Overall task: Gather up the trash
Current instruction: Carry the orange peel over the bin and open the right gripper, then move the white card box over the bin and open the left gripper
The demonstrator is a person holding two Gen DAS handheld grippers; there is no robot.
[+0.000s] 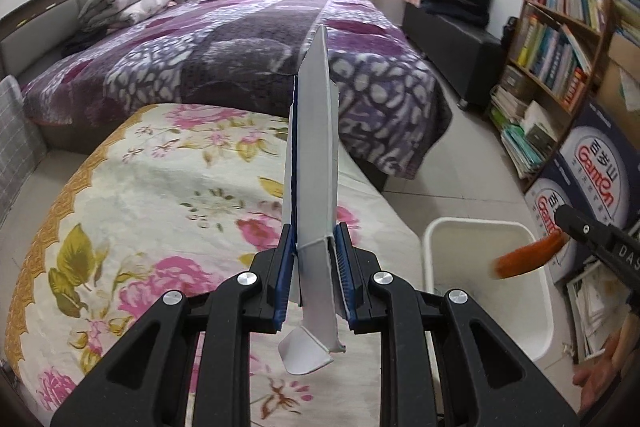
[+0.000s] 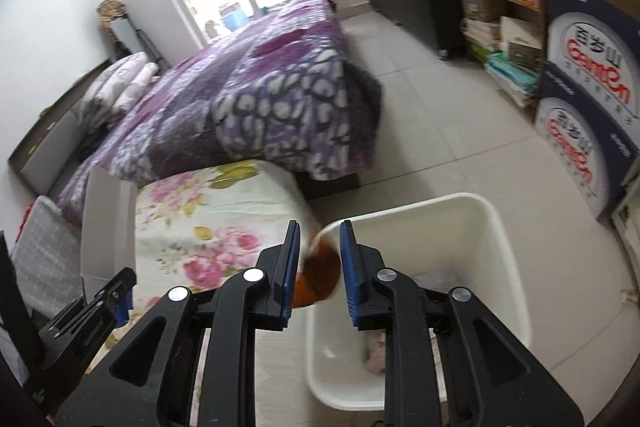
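Observation:
My left gripper (image 1: 313,239) is shut on a flattened grey cardboard box (image 1: 314,131) that stands upright above the floral table (image 1: 160,195). The box also shows at the left of the right wrist view (image 2: 105,223). My right gripper (image 2: 319,233) holds a blurred orange peel (image 2: 318,277) between its jaws, over the near rim of the white trash bin (image 2: 492,227). In the left wrist view the peel (image 1: 528,259) hangs over the bin (image 1: 436,251). Some scraps lie in the bin's bottom.
A bed with a purple blanket (image 1: 240,47) stands behind the table. A bookshelf (image 1: 560,39) and blue printed cartons (image 1: 592,163) line the right wall. A dark bench (image 1: 452,39) with folded clothes is at the back right. Tiled floor (image 2: 440,131) lies around the bin.

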